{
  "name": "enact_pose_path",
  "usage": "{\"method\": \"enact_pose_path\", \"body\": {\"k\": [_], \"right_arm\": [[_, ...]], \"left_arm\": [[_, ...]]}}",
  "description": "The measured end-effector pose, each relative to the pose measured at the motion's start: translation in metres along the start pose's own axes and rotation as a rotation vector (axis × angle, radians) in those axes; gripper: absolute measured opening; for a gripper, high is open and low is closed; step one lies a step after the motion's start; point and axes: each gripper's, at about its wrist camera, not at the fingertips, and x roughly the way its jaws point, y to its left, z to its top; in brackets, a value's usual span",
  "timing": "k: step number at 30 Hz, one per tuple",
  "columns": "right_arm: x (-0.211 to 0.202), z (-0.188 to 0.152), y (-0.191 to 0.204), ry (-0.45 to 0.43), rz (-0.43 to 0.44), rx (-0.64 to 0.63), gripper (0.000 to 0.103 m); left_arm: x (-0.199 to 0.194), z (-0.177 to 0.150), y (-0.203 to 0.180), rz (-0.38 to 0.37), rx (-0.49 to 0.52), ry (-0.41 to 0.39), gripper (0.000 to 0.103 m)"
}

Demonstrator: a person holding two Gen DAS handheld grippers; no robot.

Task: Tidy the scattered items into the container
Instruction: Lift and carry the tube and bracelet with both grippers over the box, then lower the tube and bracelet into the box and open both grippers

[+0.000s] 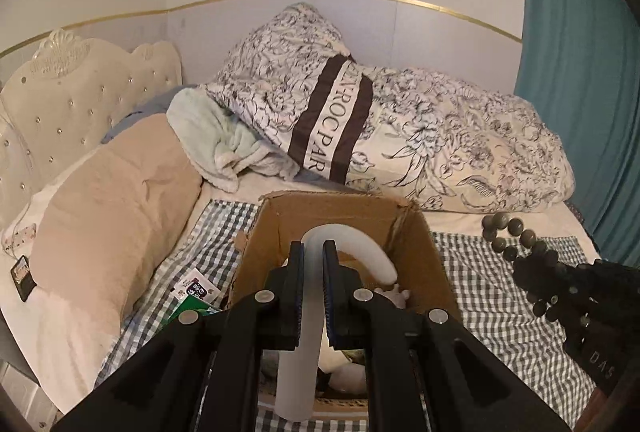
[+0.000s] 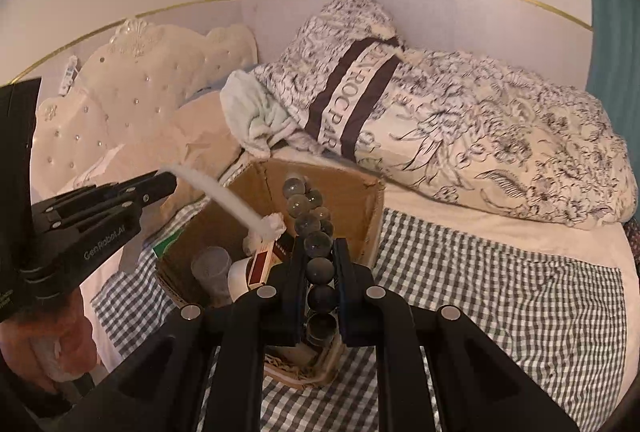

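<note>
An open cardboard box (image 1: pixel 424 232) stands on the checked bed cover; it also shows in the right wrist view (image 2: pixel 360 200). My left gripper (image 1: pixel 313 252) is shut on a white curved tube (image 1: pixel 360 244) and holds it over the box; from the right wrist view the left gripper (image 2: pixel 160 182) and the tube (image 2: pixel 224 196) show above the box's left side. My right gripper (image 2: pixel 318 248) is shut on a string of dark glassy beads (image 2: pixel 308 224) over the box. In the left wrist view the beads (image 1: pixel 516 236) hang right of the box. The box holds a cup (image 2: pixel 210 266), a red-brown packet (image 2: pixel 262 266) and white things.
A floral duvet (image 1: pixel 440 136) and pale green towel (image 1: pixel 216 136) lie behind the box. A beige pillow (image 1: pixel 120 208) is at the left, by a tufted headboard (image 1: pixel 80 96). A green packet and a card (image 1: pixel 198 290) lie by the box's left side. A teal curtain (image 1: pixel 580 72) hangs at the right.
</note>
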Motion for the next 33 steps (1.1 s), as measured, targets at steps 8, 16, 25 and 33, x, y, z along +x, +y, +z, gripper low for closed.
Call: {"method": "enact_pose_path", "body": {"k": [8, 16, 25, 33], "right_arm": [[0.054, -0.007, 0.011, 0.095, 0.019, -0.014, 0.012], [0.106, -0.017, 0.014, 0.191, 0.037, -0.009, 0.012], [0.14, -0.033, 0.009, 0.274, 0.012, -0.013, 0.012], [0.142, -0.03, 0.008, 0.267, 0.011, -0.007, 0.012]], "left_arm": [[0.055, -0.012, 0.01, -0.003, -0.002, 0.11, 0.008], [0.098, -0.027, 0.018, -0.018, -0.004, 0.219, 0.008], [0.128, -0.042, 0.014, -0.032, 0.005, 0.295, 0.009], [0.13, -0.042, 0.012, -0.016, 0.015, 0.299, 0.018]]}}
